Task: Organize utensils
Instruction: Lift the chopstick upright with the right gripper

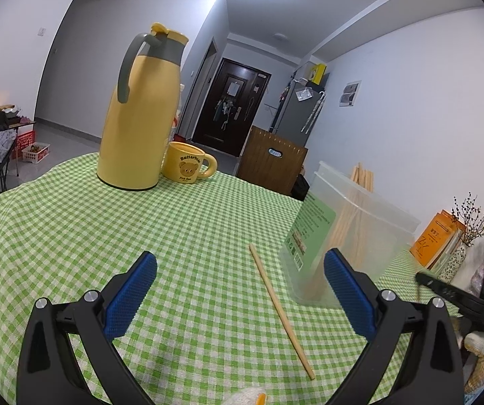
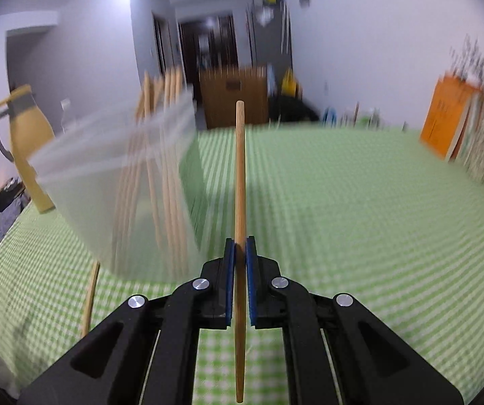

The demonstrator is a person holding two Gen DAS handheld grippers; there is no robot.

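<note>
My right gripper [image 2: 240, 241] is shut on a wooden chopstick [image 2: 240, 175], which stands nearly upright between the blue pads, above the checked cloth. To its left a clear plastic container [image 2: 83, 182] holds several chopsticks [image 2: 171, 202] leaning inside; the view is blurred by motion. In the left wrist view my left gripper [image 1: 240, 266] stands open and empty over the cloth. One loose chopstick [image 1: 280, 310] lies flat between its fingers, not touched. The same container [image 1: 370, 222] stands just beyond the right finger [image 1: 346, 290]. The right gripper's body [image 1: 458, 297] shows at the far right.
A yellow thermos jug [image 1: 140, 111] and a yellow mug [image 1: 187, 165] stand at the back of the green checked tablecloth [image 1: 106, 222]. An orange book [image 1: 437, 239] and a vase with dried twigs [image 1: 461, 256] sit at the right edge. Another loose chopstick [image 2: 90, 300] lies left of the right gripper.
</note>
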